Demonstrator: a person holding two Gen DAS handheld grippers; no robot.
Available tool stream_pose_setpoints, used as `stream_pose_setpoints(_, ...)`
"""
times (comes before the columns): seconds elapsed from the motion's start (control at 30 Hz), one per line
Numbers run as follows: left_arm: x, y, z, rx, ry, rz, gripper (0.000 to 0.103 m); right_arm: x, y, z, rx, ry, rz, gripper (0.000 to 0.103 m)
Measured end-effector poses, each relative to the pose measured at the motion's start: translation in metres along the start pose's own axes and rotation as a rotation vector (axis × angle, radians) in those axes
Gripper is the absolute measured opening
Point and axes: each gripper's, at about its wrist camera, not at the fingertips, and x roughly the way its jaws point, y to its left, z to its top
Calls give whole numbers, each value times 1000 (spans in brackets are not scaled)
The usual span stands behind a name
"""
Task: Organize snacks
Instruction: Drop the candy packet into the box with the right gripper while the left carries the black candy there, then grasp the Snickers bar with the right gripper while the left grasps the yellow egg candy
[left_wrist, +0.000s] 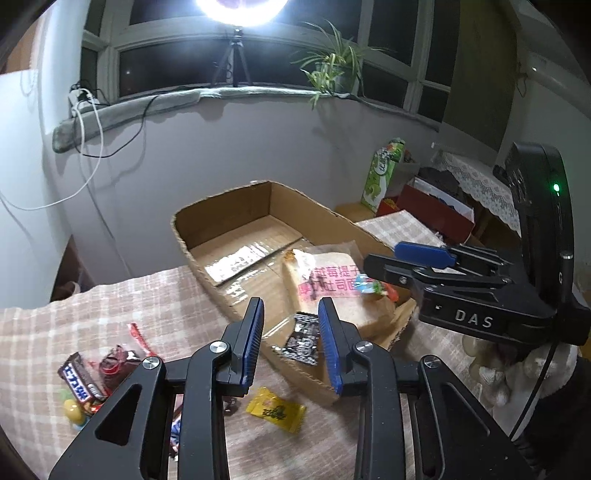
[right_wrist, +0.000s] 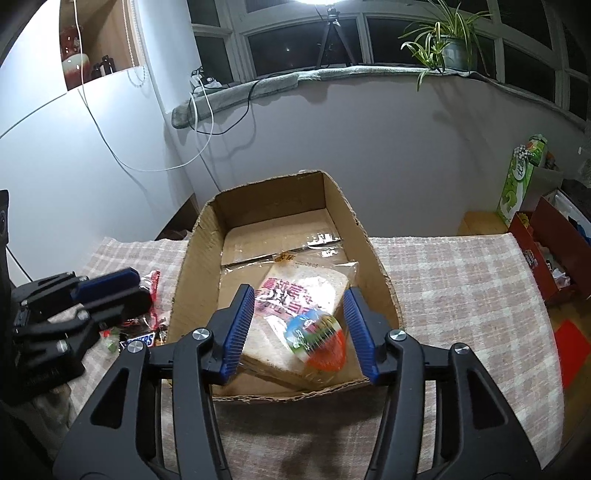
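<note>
A cardboard box (right_wrist: 380, 273) is seen standing on the checked cloth of the counter (right_wrist: 461, 280), reaching toward the far edge. Inside its near end a bagged slice of toast (right_wrist: 295, 291) with pink lettering is laid flat, and a small colourful packet (right_wrist: 317, 332) is seen blurred above it, so whether it rests on the bread cannot be told. The right claw (right_wrist: 299, 332) is held over the box's near end with its blue pads spread apart and nothing gripped between them. The left claw (left_wrist: 291, 345) is held over the box's near left wall, its pads likewise apart and empty; a black-and-white sachet (left_wrist: 303, 339) is seen between them, blurred. On the counter left of the box are found a yellow candy (left_wrist: 275, 408), a Snickers bar (left_wrist: 81, 380) and a heap of other small wrappers (left_wrist: 114, 363)
</note>
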Motion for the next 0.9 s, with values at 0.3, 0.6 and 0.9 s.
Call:
stream_pose_setpoints(0.3, -47, 44, 2, -62, -62, 65, 29, -10, 35, -5, -54, -9, 109, 53)
stream_pose_setpoints(0.6, -70, 109, -30, -174, -47, 166, 38, 6, 108, -33, -204, 65, 235, 54)
stream_pose_setpoints(0.9, -65, 157, -57, -261, 13, 225, 57, 46, 163, -60, -353, 137, 208, 74)
